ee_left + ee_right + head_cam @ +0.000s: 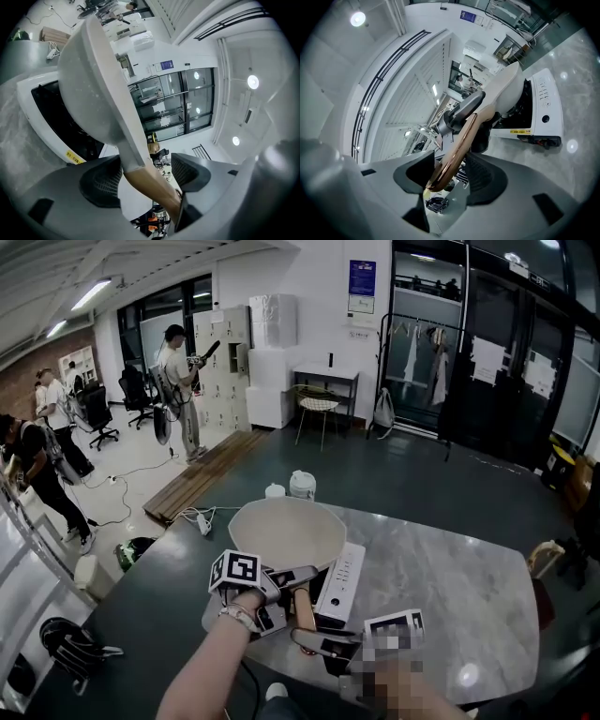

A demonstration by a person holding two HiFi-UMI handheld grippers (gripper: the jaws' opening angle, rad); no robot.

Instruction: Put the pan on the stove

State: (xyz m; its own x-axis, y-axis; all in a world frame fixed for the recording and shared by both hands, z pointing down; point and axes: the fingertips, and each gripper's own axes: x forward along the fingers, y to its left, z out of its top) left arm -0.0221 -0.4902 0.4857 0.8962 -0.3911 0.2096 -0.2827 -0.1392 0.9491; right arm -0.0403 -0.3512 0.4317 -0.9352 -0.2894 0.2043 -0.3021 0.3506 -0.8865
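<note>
One pan [286, 531], handle btwn L hand-held gripper's [145, 174] open jaws.

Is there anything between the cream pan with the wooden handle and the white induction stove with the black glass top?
Nothing visible stands between them. The cream pan already lies over the black top of the white stove. Full contact cannot be confirmed.

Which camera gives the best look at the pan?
The head view: the whole pan, bowl and handle, shows from above over the stove. The left gripper view shows only its underside and handle root; the right gripper view mostly its handle's copper end.
</note>
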